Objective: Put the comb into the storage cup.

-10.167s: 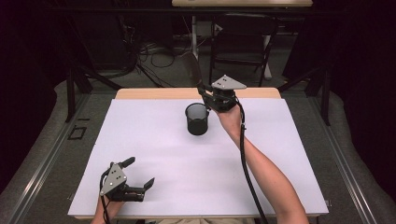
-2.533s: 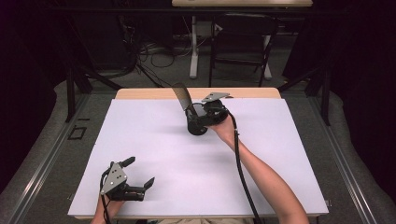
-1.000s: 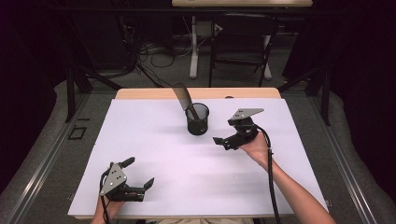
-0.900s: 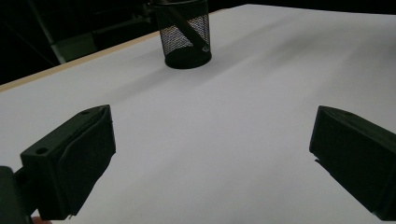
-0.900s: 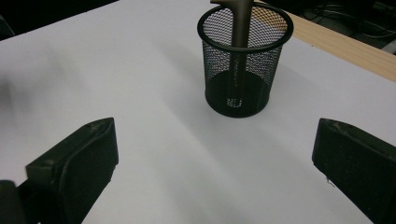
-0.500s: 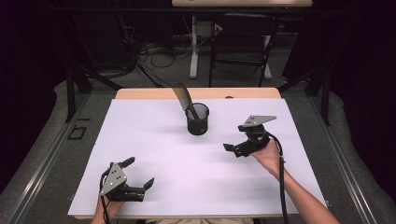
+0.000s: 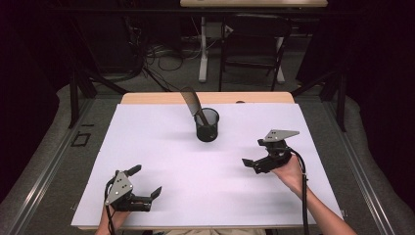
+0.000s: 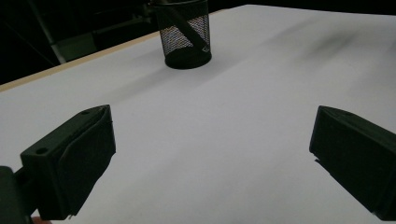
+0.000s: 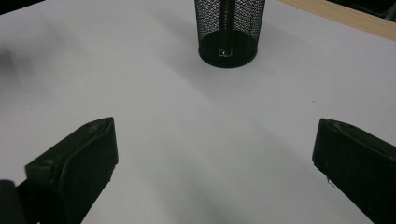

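Dark room, cables and a chair frame sitting behind a white-covered table (image 7: 161,161) with a wooden strip showing along its far edge. A black mesh cup (image 7: 207,125) is standing upright near the far middle of the table, and a dark flat-ended utensil (image 7: 192,104), probably a spatula, is leaning in it, its head sticking out up and to the left over the rim. The right tool (image 7: 253,164) is hovering over the table, right of and nearer than the cup, well apart from it, jaws spread wide and holding nothing; in the right gripper view the cup (image 9: 229,30) is sitting straight ahead with the utensil shaft visible through the mesh. The left tool (image 7: 146,185) is resting at the near left corner area, jaws also wide and empty, cup (image 8: 184,33) far off in its view. Judging the drop-in as done, the step in hand looks like clearing the right tool away: best doing it low and smooth, keeping the trailing cable away from the cup so the light mesh isn't tipping, and parking near the table's front edge.
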Demonstrator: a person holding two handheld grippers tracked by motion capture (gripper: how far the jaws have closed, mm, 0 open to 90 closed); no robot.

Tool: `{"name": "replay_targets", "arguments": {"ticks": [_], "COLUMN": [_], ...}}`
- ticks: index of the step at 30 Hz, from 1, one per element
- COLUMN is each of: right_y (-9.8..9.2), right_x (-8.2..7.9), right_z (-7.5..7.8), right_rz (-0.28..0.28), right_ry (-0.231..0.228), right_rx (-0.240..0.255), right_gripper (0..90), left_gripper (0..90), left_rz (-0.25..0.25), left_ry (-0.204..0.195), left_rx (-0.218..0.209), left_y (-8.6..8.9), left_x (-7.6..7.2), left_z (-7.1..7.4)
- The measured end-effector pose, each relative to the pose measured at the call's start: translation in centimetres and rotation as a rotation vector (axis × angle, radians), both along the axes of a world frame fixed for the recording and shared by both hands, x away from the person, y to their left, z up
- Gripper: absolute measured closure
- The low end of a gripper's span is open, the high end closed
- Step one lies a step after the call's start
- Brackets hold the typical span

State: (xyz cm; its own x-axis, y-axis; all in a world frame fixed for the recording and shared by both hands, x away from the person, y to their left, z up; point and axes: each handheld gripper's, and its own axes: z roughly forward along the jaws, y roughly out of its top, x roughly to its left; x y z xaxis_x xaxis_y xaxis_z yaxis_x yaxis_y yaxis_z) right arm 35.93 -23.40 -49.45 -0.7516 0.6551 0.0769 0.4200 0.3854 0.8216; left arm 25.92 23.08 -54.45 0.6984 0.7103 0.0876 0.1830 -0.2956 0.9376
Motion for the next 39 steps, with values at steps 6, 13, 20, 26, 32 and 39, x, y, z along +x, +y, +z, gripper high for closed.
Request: {"name": "replay_targets", "arguments": {"ticks": [6, 13, 20, 26, 32, 39], "right_y": [-0.3, -0.5, -0.8, -0.9, -1.4, -2.1], "right_x": [-1.2, -2.3, -3.2, -4.2, -4.9, -5.9], "right_z": [0.0, -0.3, -1.0, -1.4, -1.7, -2.1], "right_rz": [0.002, 0.003, 0.002, 0.008, 0.001, -0.020], "right_ry": [-0.012, -0.017, -0.026, -0.024, -0.032, -0.041], "right_rx": [-0.011, -0.019, -0.031, -0.040, -0.033, -0.022], "right_gripper": [0.0, 0.0, 0.0, 0.0, 0.0, 0.0], "left_gripper": [0.4, 0.4, 0.4, 0.4, 0.4, 0.4], "left_rz": [0.002, 0.000, 0.000, 0.000, -0.001, -0.002], "left_ry": [0.003, 0.001, 0.001, 0.001, 0.003, 0.003], "left_rx": [-0.002, 0.000, 0.000, 0.002, -0.003, -0.005], "left_y": [0.0, 0.0, 0.0, 0.0, -0.1, -0.1], "left_x": [0.0, 0.0, 0.0, 0.0, 0.0, 0.0], "left_z": [0.0, 0.0, 0.0, 0.0, 0.0, 0.0]}}
